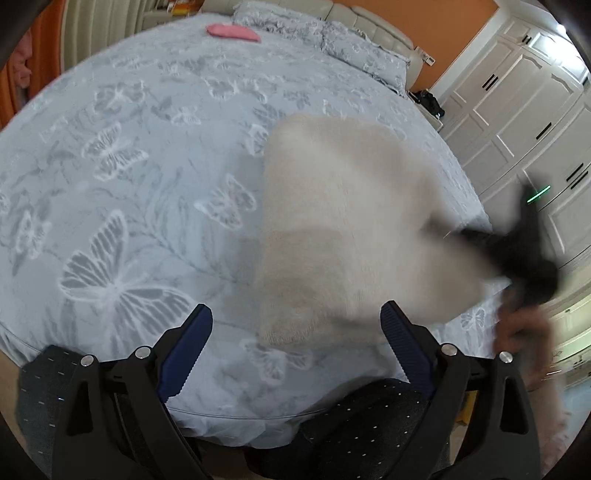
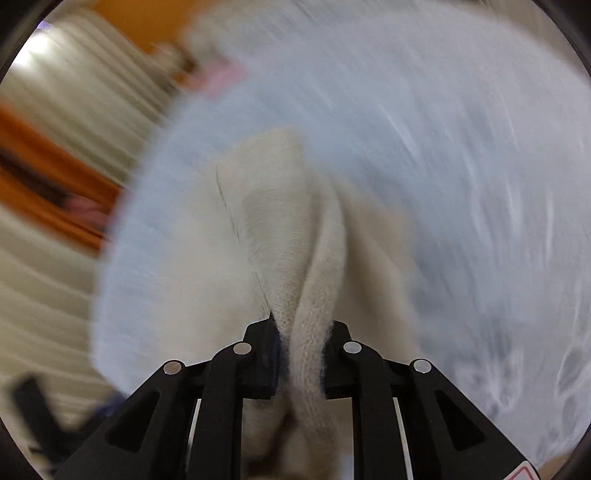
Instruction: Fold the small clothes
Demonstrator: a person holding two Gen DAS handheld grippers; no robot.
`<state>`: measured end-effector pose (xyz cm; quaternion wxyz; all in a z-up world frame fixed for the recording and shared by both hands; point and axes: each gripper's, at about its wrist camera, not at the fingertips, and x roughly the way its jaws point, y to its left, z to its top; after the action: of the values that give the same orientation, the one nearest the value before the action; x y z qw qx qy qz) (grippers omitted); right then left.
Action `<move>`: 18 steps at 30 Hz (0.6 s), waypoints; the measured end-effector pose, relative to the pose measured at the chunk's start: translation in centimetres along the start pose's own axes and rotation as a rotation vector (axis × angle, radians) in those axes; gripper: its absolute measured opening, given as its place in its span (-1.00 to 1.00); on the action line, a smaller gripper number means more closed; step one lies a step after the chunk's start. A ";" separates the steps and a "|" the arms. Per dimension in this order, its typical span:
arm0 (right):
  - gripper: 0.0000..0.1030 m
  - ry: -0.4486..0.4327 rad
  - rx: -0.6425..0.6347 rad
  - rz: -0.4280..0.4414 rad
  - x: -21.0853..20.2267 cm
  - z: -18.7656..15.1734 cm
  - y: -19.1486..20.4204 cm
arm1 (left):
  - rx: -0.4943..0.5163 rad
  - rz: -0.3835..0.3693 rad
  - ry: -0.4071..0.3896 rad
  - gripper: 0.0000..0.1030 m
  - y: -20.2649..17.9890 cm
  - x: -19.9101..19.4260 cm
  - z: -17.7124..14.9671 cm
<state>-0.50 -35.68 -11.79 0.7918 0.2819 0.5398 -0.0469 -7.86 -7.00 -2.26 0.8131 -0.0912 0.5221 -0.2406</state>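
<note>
Currently your left hand-held gripper (image 1: 295, 350) stands with its blue-padded fingers (image 1: 192, 339) wide apart, holding nothing, above the near edge of the bed (image 1: 110, 177). Your right hand-held gripper (image 2: 301, 354) is clamped on a bunched fold of the cream knit garment (image 2: 280, 236); the fabric passes between its black fingers (image 2: 264, 339) and trails back beneath them. In the left wrist view that garment (image 1: 332, 229) lies toward the bed's right side, its near end close to the near edge, its right part drawn up toward your right hand-held gripper (image 1: 532, 273) near the bed's right edge. That part of the view is blurred, so the exact contact point cannot be read there. The bed carries a pale blue cover with a butterfly pattern. A pink item (image 1: 232, 32) lies well apart at the far edge, left of the pillows (image 1: 325, 40). White cupboards (image 1: 524, 122) stand beyond the right edge. The right wrist view is heavily smeared beyond the garment.
</note>
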 end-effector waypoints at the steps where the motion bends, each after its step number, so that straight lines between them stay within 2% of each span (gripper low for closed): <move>1: -0.73 0.008 0.039 0.021 0.8 -0.6 -1.4 | -0.009 -0.005 0.011 0.75 0.0 0.4 0.0; 3: -0.73 -0.068 0.053 0.134 -1.5 -0.8 -1.4 | -0.017 -0.005 0.026 0.75 -0.2 0.8 -0.1; 5: -0.73 -0.114 0.038 0.185 -3.4 -0.8 -0.7 | 0.002 0.006 0.025 0.75 -0.6 0.9 -0.2; 8: -0.71 -0.158 0.007 0.175 -4.2 -1.5 -1.0 | 0.032 0.021 0.031 0.75 -1.2 1.3 -0.2; 10: -0.57 -0.081 0.000 0.086 -1.2 -2.1 -2.4 | 0.029 0.019 0.036 0.75 -1.5 1.9 -0.1; 11: -0.50 -0.039 0.023 0.076 0.0 -2.3 -3.3 | 0.025 0.013 0.036 0.75 -1.6 2.0 -0.1; 13: -0.43 -0.080 0.078 0.162 -1.2 -2.7 -4.1 | 0.016 -0.014 0.039 0.75 -1.9 2.4 0.3; 14: -0.25 -0.110 0.082 0.172 -2.3 -3.0 -4.1 | 0.010 -0.024 0.041 0.75 -1.9 2.6 0.4; 15: 0.02 -0.146 0.082 0.172 -3.5 -3.3 -4.0 | 0.000 -0.033 0.042 0.75 -1.8 2.8 0.7; 16: 0.14 -0.163 0.081 0.178 -4.1 -3.5 -3.9 | -0.009 -0.037 0.043 0.77 -1.8 3.0 1.1; 18: 0.20 -0.148 0.079 0.187 -4.3 -3.5 -3.7 | -0.031 -0.050 0.040 0.79 -1.4 3.9 2.0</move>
<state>-6.51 -37.99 -10.38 0.8188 0.3577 0.4488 -0.0148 -5.15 -10.34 -3.90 0.7947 -0.1118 0.5396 -0.2546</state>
